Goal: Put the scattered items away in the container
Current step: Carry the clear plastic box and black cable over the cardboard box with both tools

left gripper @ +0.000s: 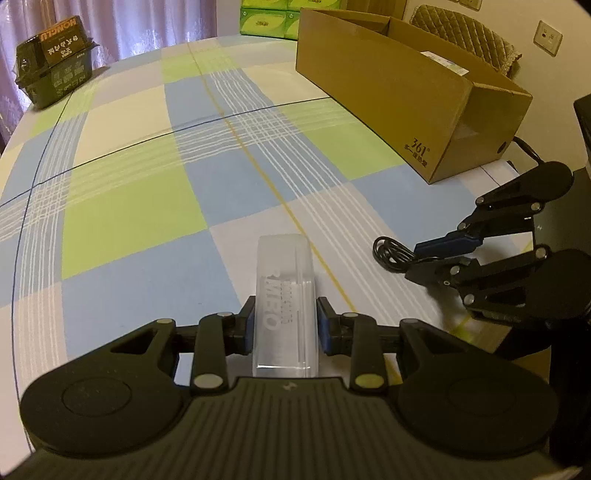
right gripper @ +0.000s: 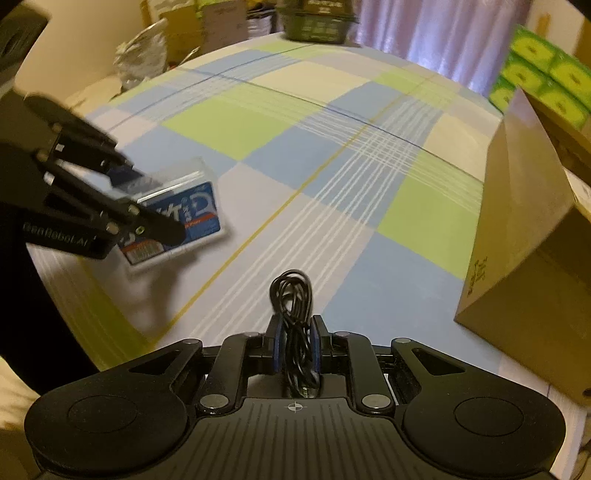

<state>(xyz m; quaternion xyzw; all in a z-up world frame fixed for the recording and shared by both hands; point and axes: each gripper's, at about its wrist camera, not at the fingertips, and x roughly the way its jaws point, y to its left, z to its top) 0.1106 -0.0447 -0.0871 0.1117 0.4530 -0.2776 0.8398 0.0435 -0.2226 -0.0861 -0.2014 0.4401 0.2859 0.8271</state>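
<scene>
Two views. From the left wrist, the left hand-held gripper (left gripper: 284, 325) grasps a clear case (left gripper: 285, 302) just above the checked surface (left gripper: 147, 177). A cardboard box (left gripper: 410, 96) stands open at far right, a dark pack (left gripper: 55, 61) at far left before purple curtains (left gripper: 122, 26).

From the right wrist, the right hand-held gripper (right gripper: 295, 339) clenches a coiled black cable (right gripper: 293, 310). Green packs (right gripper: 543, 70) are stacked behind the box (right gripper: 524, 236).

Ahead of left jaws: bare checked tablecloth (left gripper: 147, 206), open | ahead-right: cardboard box (left gripper: 406, 103), top open, wall blocks low approach | far ahead-left: dark package (left gripper: 55, 62) at table edge | right gripper (left gripper: 424, 254) close alongside, gap probably narrow
</scene>
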